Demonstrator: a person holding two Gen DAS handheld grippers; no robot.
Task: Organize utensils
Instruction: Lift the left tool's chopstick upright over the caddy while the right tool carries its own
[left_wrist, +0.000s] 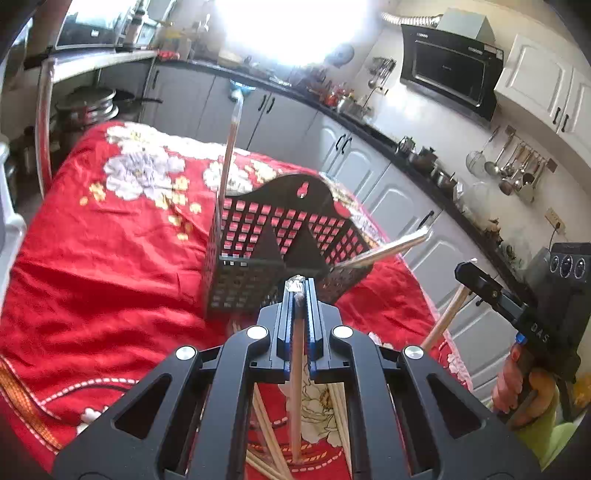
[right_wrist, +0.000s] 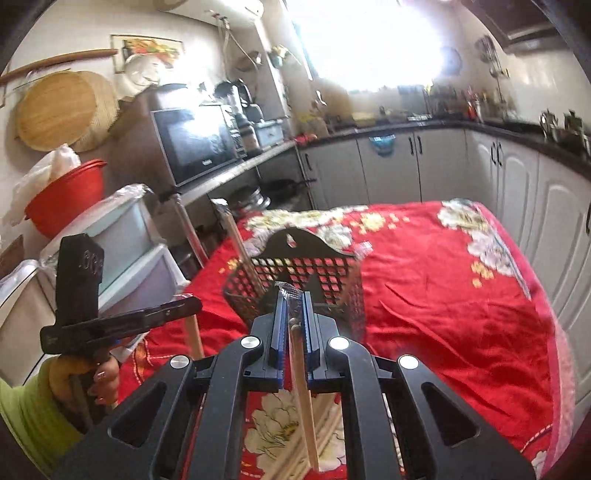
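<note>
A black perforated utensil basket (left_wrist: 258, 251) stands on the red floral cloth (left_wrist: 110, 266), with one wrapped chopstick pair (left_wrist: 231, 158) upright in its left compartment and another (left_wrist: 391, 247) leaning out to the right. My left gripper (left_wrist: 299, 295) is shut on a wrapped chopstick pair (left_wrist: 297, 387) just in front of the basket. My right gripper (right_wrist: 291, 306) is shut on a wrapped chopstick pair (right_wrist: 304, 398), close to the basket (right_wrist: 295, 277). More chopsticks (left_wrist: 266, 424) lie on the cloth below the left gripper.
The right gripper (left_wrist: 491, 291) shows at the right of the left wrist view, the left gripper (right_wrist: 122, 317) at the left of the right wrist view. Grey kitchen cabinets (right_wrist: 517, 221) run behind and right of the table. Storage bins (right_wrist: 122, 236) stand at left.
</note>
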